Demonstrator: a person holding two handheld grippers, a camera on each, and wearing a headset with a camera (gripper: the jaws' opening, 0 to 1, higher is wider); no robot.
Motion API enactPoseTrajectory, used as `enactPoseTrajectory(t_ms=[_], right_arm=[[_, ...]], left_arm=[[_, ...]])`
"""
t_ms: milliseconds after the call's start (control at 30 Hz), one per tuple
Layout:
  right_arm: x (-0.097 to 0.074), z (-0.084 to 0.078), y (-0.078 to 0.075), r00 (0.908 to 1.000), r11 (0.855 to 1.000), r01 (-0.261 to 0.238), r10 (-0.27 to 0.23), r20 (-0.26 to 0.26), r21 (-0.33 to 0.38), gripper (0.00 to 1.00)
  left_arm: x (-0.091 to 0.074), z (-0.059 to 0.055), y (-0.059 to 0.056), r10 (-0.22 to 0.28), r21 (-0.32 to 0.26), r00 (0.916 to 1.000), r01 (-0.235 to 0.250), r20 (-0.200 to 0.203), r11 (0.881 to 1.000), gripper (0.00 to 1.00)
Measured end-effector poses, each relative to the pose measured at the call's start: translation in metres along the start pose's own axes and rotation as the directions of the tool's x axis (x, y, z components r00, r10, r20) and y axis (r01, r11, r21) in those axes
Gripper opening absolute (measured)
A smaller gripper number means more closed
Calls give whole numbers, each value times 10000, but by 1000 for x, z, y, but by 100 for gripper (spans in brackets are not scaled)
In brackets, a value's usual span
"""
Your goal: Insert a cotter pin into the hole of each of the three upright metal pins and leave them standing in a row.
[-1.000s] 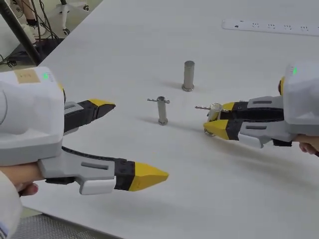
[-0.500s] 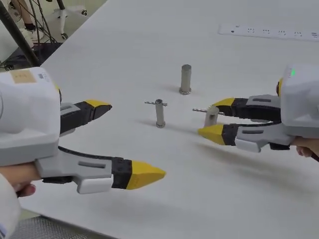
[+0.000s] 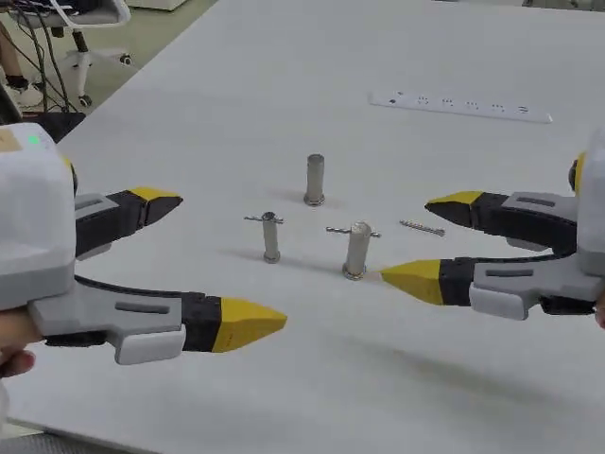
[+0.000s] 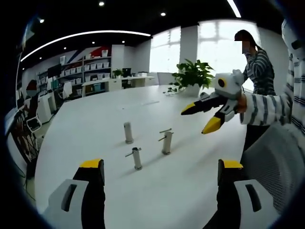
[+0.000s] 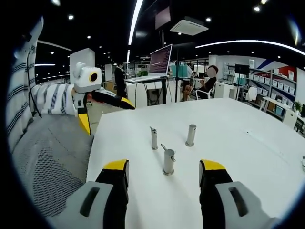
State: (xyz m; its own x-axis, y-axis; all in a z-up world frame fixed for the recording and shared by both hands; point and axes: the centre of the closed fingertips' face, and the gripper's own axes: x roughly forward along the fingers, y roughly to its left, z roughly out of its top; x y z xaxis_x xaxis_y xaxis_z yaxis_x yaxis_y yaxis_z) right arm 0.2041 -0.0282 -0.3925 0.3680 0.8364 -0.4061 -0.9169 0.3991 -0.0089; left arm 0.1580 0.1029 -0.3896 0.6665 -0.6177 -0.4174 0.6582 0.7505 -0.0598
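Jaws released, left gripper (image 3: 219, 260) and right gripper (image 3: 413, 238) flank 3 metal pins (image 3: 356, 253), ready for the loose cotter pin (image 3: 422, 228).

I can't read any word, number or brand from here. The tan sticker (image 3: 8, 139) on my left gripper (image 3: 217, 260) is cut off and blurred. The screen (image 5: 161, 58) beyond the bench (image 5: 238, 143) is too small to make out.
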Motion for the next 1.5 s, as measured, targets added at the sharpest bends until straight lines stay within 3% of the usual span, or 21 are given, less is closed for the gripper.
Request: enactPoseTrajectory(t_ms=[300,533,933,1033,1233,1500], right_arm=[[-42,0,7,9933,9888,1136,-1152,116,965,71],[-66,-8,18,9825,9656,1856,-1850,-208,1822,77],[-84,-12,32,9739,9225,2245,-2238,-389,3139,88],[-85,-13,33,9712,9127,2344,-2352,-388,3348,90],[-91,-15,28,9625,8794,2581,-2699,-278,4001,92],[-98,-19,19,9494,8449,2948,-3121,-364,4464,91]], left_arm=[[-3,6,-6,-513,93,9987,513,-7,9986,98],[-6,13,-9,-876,195,9961,878,-117,9959,98],[-10,22,-7,-1106,358,9932,1119,-363,9931,98],[-9,25,-3,-1129,449,9930,1145,-347,9924,98],[0,36,11,-1083,573,9938,1096,-247,9923,98],[22,49,33,-1076,589,9940,1086,-204,9923,96]])
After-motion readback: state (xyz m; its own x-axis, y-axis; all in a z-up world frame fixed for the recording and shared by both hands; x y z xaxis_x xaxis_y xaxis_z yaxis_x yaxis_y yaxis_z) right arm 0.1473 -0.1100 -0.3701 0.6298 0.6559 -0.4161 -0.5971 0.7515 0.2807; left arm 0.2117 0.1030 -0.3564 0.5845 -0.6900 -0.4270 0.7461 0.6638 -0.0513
